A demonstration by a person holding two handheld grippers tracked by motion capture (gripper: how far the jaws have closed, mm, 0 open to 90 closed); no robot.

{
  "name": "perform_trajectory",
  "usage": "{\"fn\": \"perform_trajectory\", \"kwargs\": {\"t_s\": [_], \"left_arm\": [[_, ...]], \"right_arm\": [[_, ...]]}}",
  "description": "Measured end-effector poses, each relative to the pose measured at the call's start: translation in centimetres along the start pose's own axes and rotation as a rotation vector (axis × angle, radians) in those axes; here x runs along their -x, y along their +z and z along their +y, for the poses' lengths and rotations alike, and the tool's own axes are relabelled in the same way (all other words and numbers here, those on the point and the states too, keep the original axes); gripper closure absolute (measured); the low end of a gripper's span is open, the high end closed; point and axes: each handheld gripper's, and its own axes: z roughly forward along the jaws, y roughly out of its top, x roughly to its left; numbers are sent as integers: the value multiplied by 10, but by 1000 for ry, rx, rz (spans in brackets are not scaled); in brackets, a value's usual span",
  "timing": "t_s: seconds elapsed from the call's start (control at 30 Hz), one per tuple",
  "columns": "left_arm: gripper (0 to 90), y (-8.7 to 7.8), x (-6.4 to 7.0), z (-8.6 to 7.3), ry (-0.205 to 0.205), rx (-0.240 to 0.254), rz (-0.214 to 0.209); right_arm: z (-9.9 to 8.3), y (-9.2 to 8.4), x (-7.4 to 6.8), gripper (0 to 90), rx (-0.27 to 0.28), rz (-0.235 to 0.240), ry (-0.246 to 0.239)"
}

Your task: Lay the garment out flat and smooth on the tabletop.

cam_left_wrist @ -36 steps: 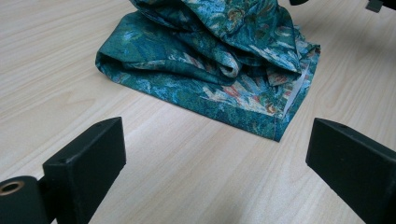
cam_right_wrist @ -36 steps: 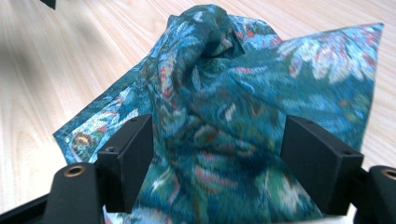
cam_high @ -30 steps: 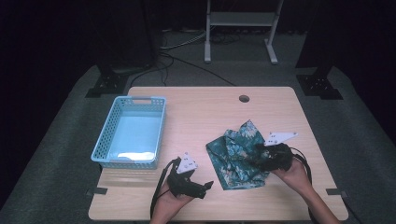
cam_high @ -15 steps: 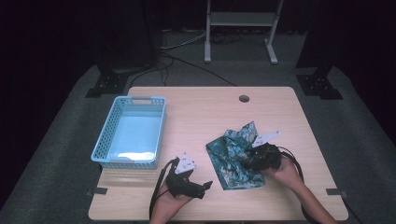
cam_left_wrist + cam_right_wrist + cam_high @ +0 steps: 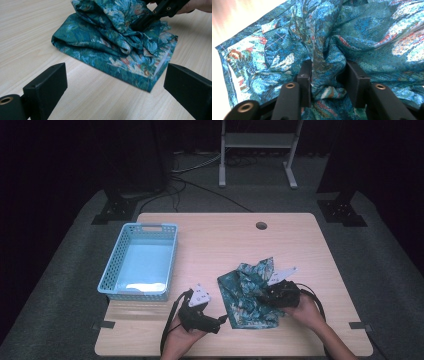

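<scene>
A teal patterned cloth [image 5: 248,294] lies rumpled on the near right part of the desk [image 5: 225,237], well apart from the blue basket [image 5: 140,261] at the left. The right gripper [image 5: 264,296] is down on the cloth's right side. Its fingers [image 5: 305,75] have just been closing and now pinch a raised fold of fabric between them, as the right gripper view shows. The left gripper [image 5: 221,320] rests low on the desk just beside the cloth's near left corner, fingers [image 5: 47,85] spread wide with nothing between them.

The step in hand looks like taking hold of the cloth, either to fold it or to carry it to the basket. Next, the right gripper probably needs to firm its pinch before lifting. The left gripper would then move in on the near corner so that the cloth does not sag or slip loose.
</scene>
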Motion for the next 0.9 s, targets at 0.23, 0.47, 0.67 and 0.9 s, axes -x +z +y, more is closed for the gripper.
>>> {"fn": "perform_trajectory", "kwargs": {"t_s": [0.23, 0.47, 0.67, 0.9], "left_arm": [[41, 2, 0, -1, -2, -6, 0], [41, 3, -1, -3, 3, -16, -1], [41, 6, -1, -4, 3, -21, -1], [56, 12, 2, -6, 13, -54, -11]], "right_arm": [[0, 0, -15, 677, 1, 26, 19], [-3, 0, -24, 740, 19, 59, 56], [-5, -1, -32, 768, 30, 74, 81], [-5, 0, -46, 783, 30, 112, 109]]}}
